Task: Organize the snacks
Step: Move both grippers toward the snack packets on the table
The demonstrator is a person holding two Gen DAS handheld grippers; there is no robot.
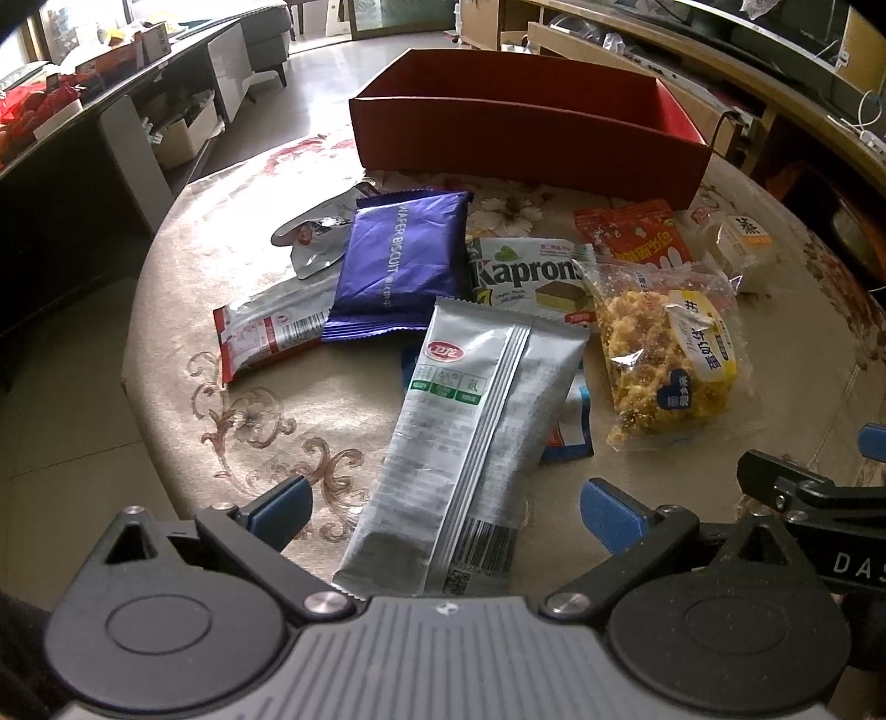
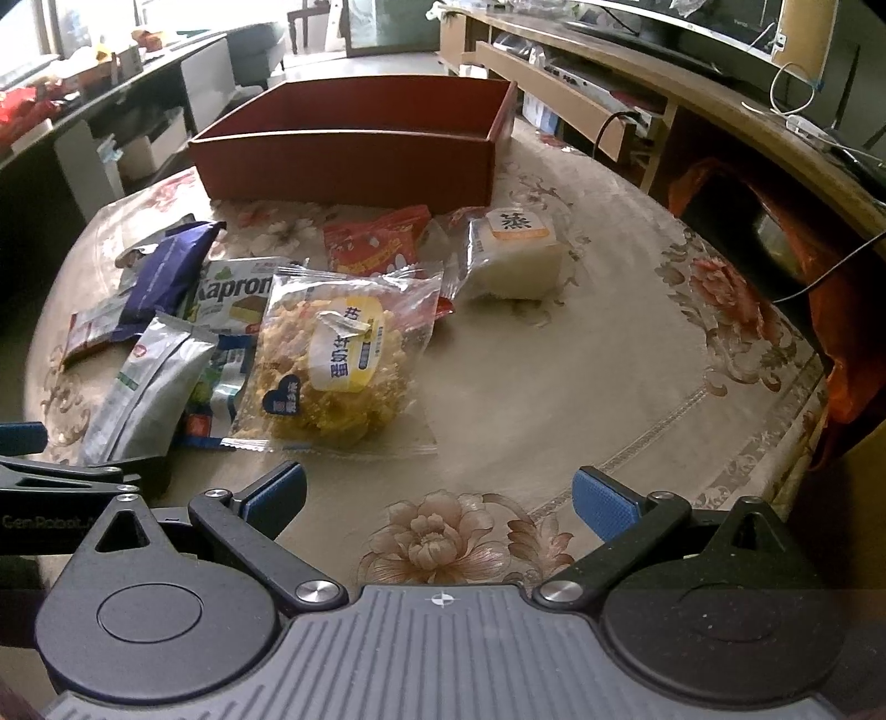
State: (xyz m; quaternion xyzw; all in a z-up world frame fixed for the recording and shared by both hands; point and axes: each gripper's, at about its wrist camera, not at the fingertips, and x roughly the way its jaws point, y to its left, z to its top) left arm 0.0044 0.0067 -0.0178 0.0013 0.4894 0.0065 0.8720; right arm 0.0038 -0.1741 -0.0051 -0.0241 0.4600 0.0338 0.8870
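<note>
floral tablecloth, wooden TV stand, grey sofa, tiled floor

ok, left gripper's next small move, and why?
Probably ease the left gripper forward and close on the silver packet: its jaws stand open either side of the packet's near end, it lies on top of the pile, and the red box looks empty.

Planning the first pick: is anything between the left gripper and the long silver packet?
Nothing visible. The left gripper is open, its fingers either side of the silver packet's near end. The packet lies on top of the pile, overlapping a blue-and-white packet.
</note>
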